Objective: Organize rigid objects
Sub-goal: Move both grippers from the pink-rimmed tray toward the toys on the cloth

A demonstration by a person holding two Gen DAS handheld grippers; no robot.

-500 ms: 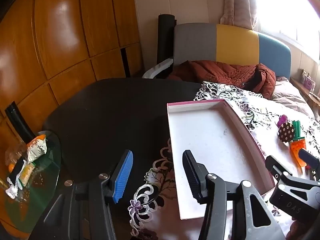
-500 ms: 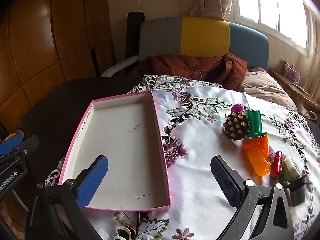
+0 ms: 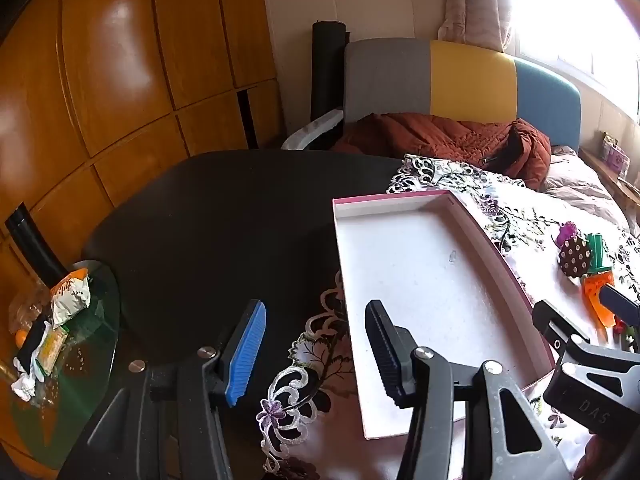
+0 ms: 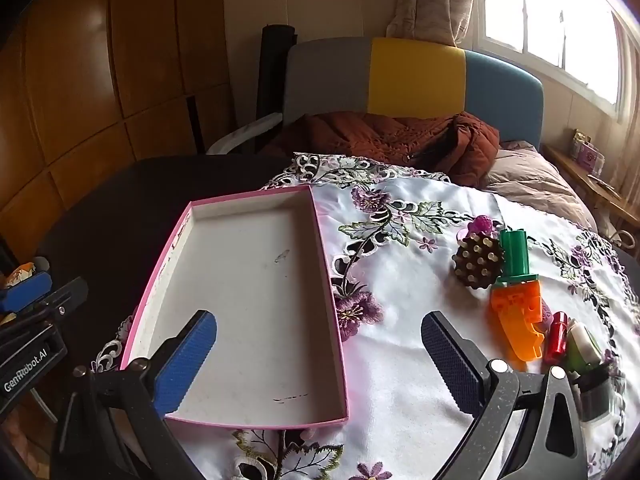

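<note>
Rigid toys waited in a cluster at the right of the embroidered white floral tablecloth [image 4: 404,344], none of them yet in the box, so by my reading you stood at the very start: choosing a first piece. Nearest you, your right gripper [image 4: 318,364] hung over the cloth with its blue-padded jaws spread wide and nothing between them, its left pad above the near end of the shallow pink-rimmed white cardboard box [image 4: 256,292]. Your left gripper [image 3: 316,354] hovered at the box's left side, jaws partly apart and empty, over the cloth's lace edge and the dark round table [image 3: 224,216].

Just right of your right gripper lay the small red cylinder [image 4: 557,338] and a green-and-white piece [image 4: 582,346], touching or nearly so. Beside them sat the orange plastic carrot-shaped toy [image 4: 518,320] with its green stem [image 4: 516,252], and against that the brown studded pinecone-like ball [image 4: 478,262], a purple piece [image 4: 480,224] behind it.

Your next move probably called for swinging the right gripper rightward and down onto one toy. The pieces crowded each other, so you likely needed to square the jaws on a single one.
</note>
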